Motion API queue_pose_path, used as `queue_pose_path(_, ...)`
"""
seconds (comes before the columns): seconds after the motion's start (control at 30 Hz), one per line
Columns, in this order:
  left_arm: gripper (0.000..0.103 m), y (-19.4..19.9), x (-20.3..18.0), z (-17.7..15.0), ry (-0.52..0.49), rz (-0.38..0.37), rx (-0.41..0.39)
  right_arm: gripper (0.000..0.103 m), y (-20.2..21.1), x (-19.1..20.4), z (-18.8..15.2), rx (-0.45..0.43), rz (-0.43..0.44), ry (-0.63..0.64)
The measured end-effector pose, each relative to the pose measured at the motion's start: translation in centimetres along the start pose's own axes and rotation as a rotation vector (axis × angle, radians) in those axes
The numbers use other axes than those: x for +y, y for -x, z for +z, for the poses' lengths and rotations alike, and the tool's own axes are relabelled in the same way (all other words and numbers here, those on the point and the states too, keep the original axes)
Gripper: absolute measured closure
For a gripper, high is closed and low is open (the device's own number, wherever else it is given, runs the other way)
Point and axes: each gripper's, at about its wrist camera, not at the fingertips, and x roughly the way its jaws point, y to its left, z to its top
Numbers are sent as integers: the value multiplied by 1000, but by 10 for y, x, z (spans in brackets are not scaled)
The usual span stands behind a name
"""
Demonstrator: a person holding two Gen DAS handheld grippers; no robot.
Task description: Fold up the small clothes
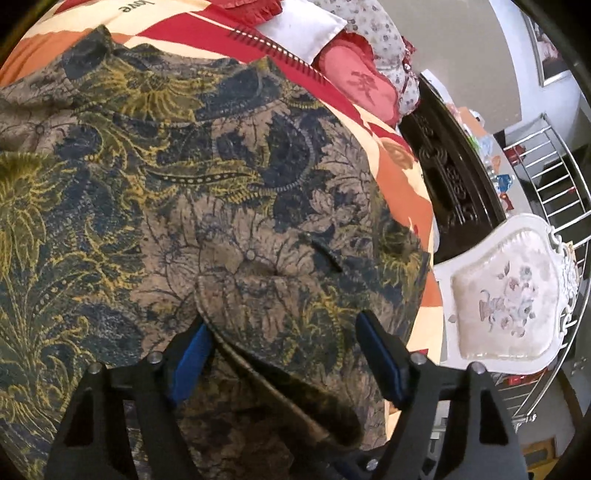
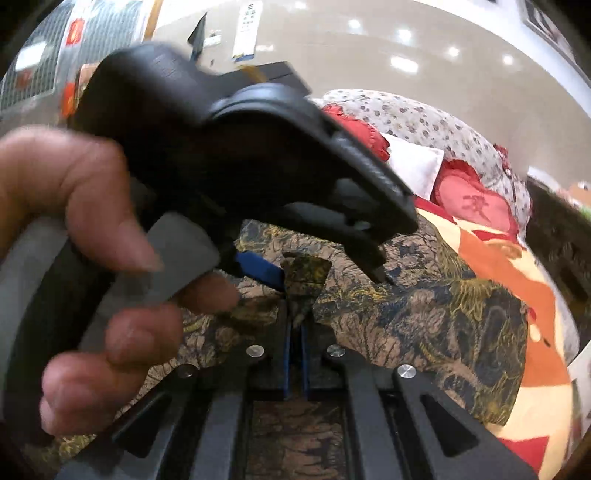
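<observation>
Pinching a corner of the patterned garment (image 2: 424, 314), the right gripper (image 2: 295, 325) has its blue-padded jaws drawn together on a bunched fold. In the left wrist view, the left gripper (image 1: 282, 332) stands partly open, its pads astride a rounded, stitched flap of the same cloth without pressing it. From the right wrist view, the person's left hand (image 2: 92, 266) and its black tool body block much of the scene. This thin fabric, printed with tan, navy and mustard leaves, lies spread over an orange, red and cream bedspread (image 1: 402, 177). Beyond lie a red cushion (image 1: 365, 88), a dotted pillow (image 1: 380, 33), a dark carved headboard (image 1: 450, 177) and a white upholstered chair (image 1: 509, 291).
</observation>
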Motion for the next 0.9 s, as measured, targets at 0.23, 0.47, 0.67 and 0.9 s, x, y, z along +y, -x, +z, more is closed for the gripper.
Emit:
queue_pose_path(0.23, 99, -2, 12, -10, 27, 56, -2, 96, 0, -3, -2, 13, -13, -16)
queue_pose_path(0.47, 100, 38, 25, -17, -49, 119, -94, 58, 16, -29, -10, 50, -96, -126)
queue_pose_path(0.67, 100, 96, 66, -3, -81, 280, -203, 57, 20, -88, -47, 172, -198, -422)
queue_pose_path(0.9, 100, 132, 127, 17, -33, 459, -250, 57, 17, -123, -84, 208, -179, -640)
